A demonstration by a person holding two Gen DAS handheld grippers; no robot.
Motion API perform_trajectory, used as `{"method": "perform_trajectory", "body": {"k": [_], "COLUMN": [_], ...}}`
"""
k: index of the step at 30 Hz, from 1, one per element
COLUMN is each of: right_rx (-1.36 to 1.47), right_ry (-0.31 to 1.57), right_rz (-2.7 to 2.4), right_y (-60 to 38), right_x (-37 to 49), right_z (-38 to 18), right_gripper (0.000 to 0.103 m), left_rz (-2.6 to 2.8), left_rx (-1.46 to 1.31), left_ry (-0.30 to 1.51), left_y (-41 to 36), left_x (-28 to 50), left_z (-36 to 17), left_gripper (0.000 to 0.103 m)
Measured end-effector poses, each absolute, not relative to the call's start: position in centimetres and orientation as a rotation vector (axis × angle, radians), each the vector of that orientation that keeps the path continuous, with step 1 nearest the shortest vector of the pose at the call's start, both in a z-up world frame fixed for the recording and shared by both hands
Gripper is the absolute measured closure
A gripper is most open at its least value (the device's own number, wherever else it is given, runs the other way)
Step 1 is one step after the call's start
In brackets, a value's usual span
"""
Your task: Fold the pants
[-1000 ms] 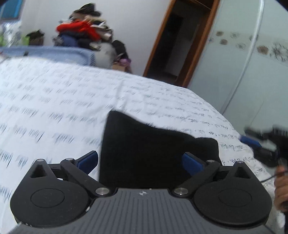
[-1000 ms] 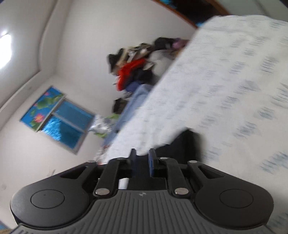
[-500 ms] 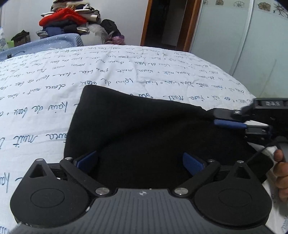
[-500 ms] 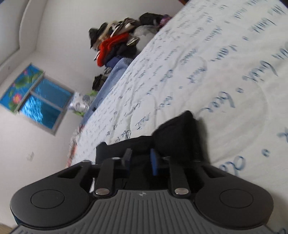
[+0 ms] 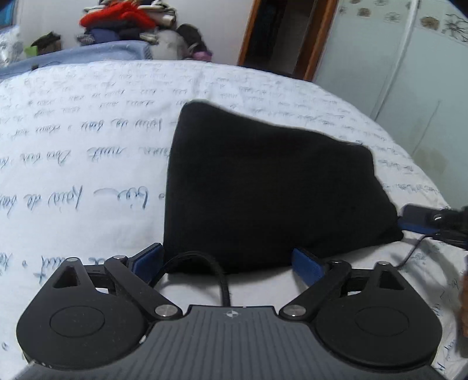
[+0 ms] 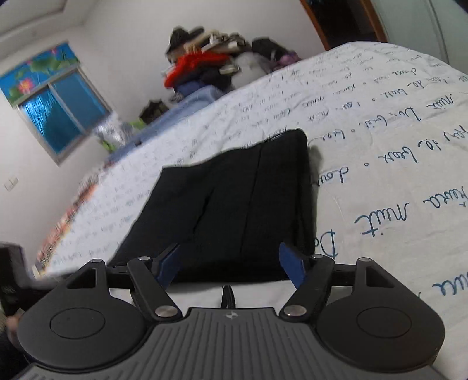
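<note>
On the white bedspread (image 5: 87, 163) printed with blue script, the black pants (image 5: 272, 190) are laid as a compact folded stack, flat, with nothing gripped. In the left wrist view the stack is seen just beyond the left gripper (image 5: 231, 258), whose blue-padded fingers (image 5: 149, 257) are spread wide, with the near edge of the fabric lying between them but not pinched. A black cable (image 5: 204, 263) is looped from the gripper body toward the pants. The right gripper (image 5: 433, 219) is glimpsed at the far right edge, blurred, just beside the stack's right corner.

In the right wrist view the right gripper (image 6: 231, 263) is likewise held with its fingers apart, the pants (image 6: 234, 204) lying straight ahead; fold lines are visible running along the cloth.

Beyond the bed's far edge a pale blue bin or basket (image 5: 117, 49) is noted, apparently heaped with clothes, a red garment (image 5: 117, 19) topmost; its contents cannot be separated clearly. A blue-tinted window (image 6: 58, 111) is seen at the left, a wooden door frame (image 5: 316, 38) at the far right.
</note>
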State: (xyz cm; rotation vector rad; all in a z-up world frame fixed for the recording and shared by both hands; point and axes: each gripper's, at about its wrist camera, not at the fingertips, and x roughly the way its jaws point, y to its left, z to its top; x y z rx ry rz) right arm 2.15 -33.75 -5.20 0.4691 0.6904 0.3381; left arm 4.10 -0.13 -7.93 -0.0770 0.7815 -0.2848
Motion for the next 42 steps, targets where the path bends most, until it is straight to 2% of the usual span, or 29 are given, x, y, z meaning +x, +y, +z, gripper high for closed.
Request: {"method": "perform_trajectory", "body": {"k": [1, 4, 7, 14, 20, 29, 33, 42], "right_rx": [0.47, 0.433, 0.407, 0.402, 0.251, 0.268, 0.391, 0.943], "right_ry": [0.697, 0.667, 0.65, 0.656, 0.656, 0.658, 0.673, 0.711], "right_rz": [0.329, 0.268, 0.247, 0.204, 0.167, 0.213, 0.233, 0.26], "right_y": [-33.8, -33.8, -34.1, -32.2, -27.9, -26.7, -28.7, -36.3], "right_x": [1.9, 0.6, -0.8, -2.4, -3.2, -5.8, -6.5, -4.0], "right_z": [-4.8, -3.1, -2.3, -2.4, -2.7, -2.8, -2.9, -5.7], "right_gripper": [0.031, 0.03, 0.024, 0.024, 0.024, 0.024, 0.024, 0.024], "left_rz": [-0.278, -0.276, -0.239, -0.193, -0.201, -0.193, -0.198, -0.267], "left_rx": [-0.074, -0.078, -0.067, -0.092, -0.067, -0.068, -0.127, -0.289], "left_ry": [0.772, 0.769, 0.789, 0.79, 0.791, 0.785, 0.75, 0.704], "left_y": [-0.1, 0.4, 0.6, 0.4, -0.5, 0.0, 1.6, 4.0], "left_x": [3.8, 2.8, 2.7, 1.8, 0.0, -3.4, -5.5, -5.6], "left_z": [-7.7, -7.0, -7.1, -6.3, -6.4, -6.4, -5.5, -2.9], "left_gripper": [0.007, 0.007, 0.008, 0.008, 0.008, 0.008, 0.007, 0.007]}}
